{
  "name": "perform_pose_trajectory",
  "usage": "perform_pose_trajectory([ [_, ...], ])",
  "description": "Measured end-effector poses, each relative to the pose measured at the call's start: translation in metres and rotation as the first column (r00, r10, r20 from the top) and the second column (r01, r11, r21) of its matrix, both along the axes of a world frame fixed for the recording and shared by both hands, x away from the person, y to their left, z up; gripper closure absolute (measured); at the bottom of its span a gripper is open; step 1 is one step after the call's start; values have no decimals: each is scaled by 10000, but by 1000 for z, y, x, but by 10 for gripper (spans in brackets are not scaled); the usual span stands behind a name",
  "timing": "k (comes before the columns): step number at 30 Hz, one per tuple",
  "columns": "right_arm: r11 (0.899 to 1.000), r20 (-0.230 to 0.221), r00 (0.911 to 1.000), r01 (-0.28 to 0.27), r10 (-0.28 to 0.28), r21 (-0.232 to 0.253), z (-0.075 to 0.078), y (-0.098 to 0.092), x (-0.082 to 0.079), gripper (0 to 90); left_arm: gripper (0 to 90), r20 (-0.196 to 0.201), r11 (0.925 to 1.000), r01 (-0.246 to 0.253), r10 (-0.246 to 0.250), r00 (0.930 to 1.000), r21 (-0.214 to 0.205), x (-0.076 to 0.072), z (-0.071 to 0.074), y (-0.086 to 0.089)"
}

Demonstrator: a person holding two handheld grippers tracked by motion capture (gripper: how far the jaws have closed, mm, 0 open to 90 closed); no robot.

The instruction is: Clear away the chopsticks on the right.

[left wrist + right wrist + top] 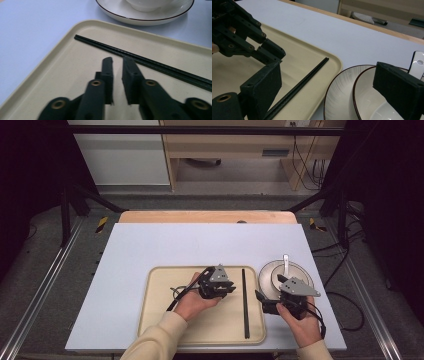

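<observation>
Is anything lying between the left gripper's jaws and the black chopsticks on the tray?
No. In the left gripper view, bare beige tray separates the left gripper from the pair of black chopsticks; nothing lies there.

A pair of black chopsticks (245,302) lay flat and side by side, touching, along the right part of the beige tray (160,315), parallel to its right rim, tips toward the far edge.

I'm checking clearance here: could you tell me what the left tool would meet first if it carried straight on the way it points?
Probably the black chopsticks lying on the tray; depth is uncertain.
</observation>
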State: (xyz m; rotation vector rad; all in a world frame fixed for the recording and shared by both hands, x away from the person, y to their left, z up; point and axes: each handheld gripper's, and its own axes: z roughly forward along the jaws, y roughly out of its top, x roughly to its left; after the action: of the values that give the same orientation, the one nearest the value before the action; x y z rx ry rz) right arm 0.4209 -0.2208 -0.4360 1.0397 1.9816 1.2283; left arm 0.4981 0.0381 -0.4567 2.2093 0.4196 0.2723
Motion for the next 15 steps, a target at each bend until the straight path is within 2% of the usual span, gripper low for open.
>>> perform_pose_trajectory([
  [2, 10000, 2, 10000, -18, 18, 34, 0, 0, 0, 82, 649, 39, 9999, -135, 136, 9999, -90, -1, 2, 4],
  [3, 10000, 12, 10000, -32, 32, 38, 0, 0, 0, 81, 621, 129, 9999, -120, 120, 9998, -1, 0, 3, 8],
  [4, 10000, 23, 10000, -54, 54, 16, 0, 1, 0, 81, 583, 108, 9994, -286, 288, 9995, -199, -1, 4, 10],
  [6, 10000, 42, 10000, -68, 68, 22, 0, 2, -1, 80, 499, 282, 9991, -400, 404, 9988, -145, -1, 8, 19],
  [12, 9999, 104, 9998, -163, 163, -4, 0, 5, -2, 78, 335, 507, 9951, -907, 927, 9944, -395, -4, 15, 46],
  [15, 9998, 126, 9997, -217, 218, -19, 0, 7, -2, 77, 287, 625, 9922, -1089, 1127, 9917, -604, -7, 18, 61],
])
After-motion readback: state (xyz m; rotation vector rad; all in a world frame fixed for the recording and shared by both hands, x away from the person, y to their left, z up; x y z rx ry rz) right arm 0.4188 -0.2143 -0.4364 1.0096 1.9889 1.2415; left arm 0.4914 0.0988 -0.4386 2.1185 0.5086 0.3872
